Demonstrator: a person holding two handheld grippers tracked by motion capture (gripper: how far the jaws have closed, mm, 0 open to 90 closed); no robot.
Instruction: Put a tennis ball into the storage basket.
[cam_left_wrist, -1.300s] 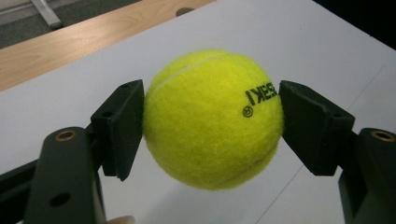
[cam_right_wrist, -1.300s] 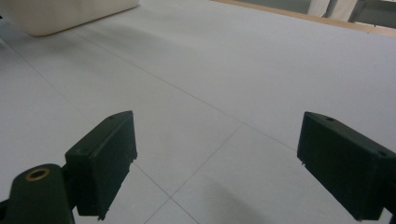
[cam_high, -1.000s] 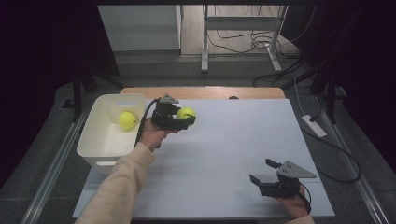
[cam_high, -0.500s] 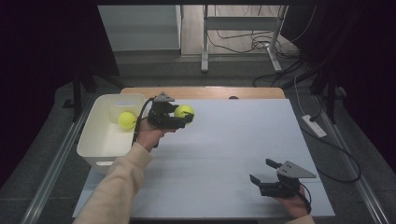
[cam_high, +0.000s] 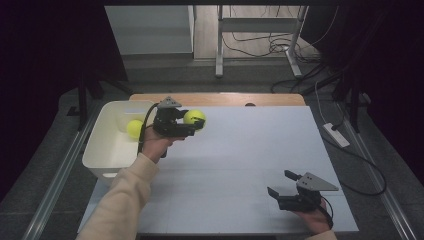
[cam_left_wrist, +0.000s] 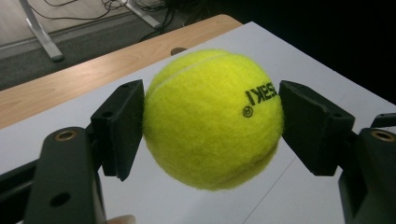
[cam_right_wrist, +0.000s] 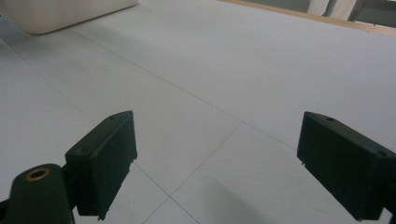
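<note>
Open white table (cam_high: 240, 155) between the grippers; white bin (cam_high: 107, 150) at left edge.

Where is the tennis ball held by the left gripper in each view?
High view: tennis ball upper left of centre, in the left gripper, right of the white bin.
Left gripper view: same ball centre frame, between the black jaws.
Right gripper view: not in it.
Shared landmark: the white table cover.

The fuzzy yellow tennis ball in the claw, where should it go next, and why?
Probably sideways over the white plastic bin. The left gripper holds the fuzzy yellow tennis ball above the white table, and another yellow ball already lies in that bin.
</note>
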